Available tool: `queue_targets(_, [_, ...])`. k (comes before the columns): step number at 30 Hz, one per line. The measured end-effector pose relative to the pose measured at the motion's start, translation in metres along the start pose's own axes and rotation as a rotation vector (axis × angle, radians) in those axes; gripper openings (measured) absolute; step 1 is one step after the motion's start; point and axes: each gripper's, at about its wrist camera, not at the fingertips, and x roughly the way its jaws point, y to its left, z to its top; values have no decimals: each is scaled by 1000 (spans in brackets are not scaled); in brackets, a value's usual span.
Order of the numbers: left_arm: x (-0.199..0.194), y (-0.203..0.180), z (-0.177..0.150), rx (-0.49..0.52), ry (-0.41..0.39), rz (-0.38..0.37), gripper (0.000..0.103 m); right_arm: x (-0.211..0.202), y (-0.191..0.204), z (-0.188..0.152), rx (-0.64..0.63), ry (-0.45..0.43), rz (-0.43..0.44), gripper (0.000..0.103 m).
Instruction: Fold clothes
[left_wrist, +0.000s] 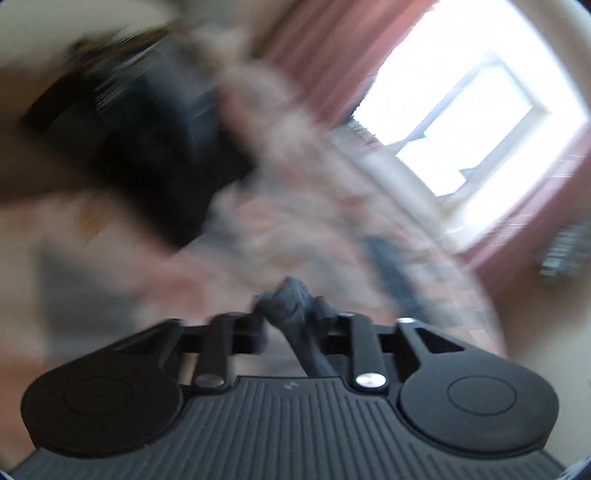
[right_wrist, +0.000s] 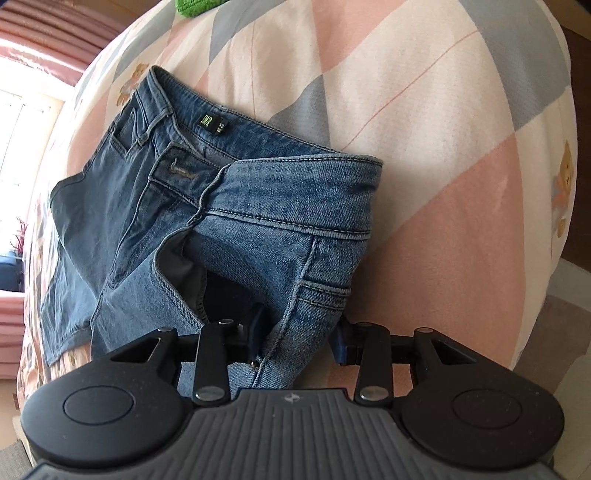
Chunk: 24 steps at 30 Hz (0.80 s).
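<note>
One pair of jeans (right_wrist: 207, 221) lies on the bed (right_wrist: 424, 110), waist end spread toward 12 o'clock. It's mid-blue denim with a faded wash, pale stitching, a fly hanging open, a green label inside the waistband and a pocket corner at about 4 o'clock. The sheet is soft cotton in pink, cream and grey-blue diamonds with little teddy bears printed on it. A fuzzy green thing (right_wrist: 194, 6) peeks in at 12 o'clock.

The right gripper (right_wrist: 299, 332) is clamped on a thick fold of the denim, fabric bunched between its black fingers at 6 o'clock.

The left wrist view is badly smeared. The left gripper (left_wrist: 286, 314) pinches a twisted wad of dark grey-blue cloth (left_wrist: 291, 299), which looks like denim. Behind it, one bright window (left_wrist: 461, 122) at 2 o'clock and pink curtains (left_wrist: 314, 44).
</note>
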Motion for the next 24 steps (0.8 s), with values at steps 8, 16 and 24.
queue_targets(8, [49,56,-73,-438,141,0,63,-3,-2,4,-7,16,35,43])
queue_targets(16, [95,31,-54,-418,51,71,4,-7,-10,8,8,-23,86,8])
queue_targets(24, [29,-19,-42,38,23,147,12,-77,29,46,-250,-13,161,2])
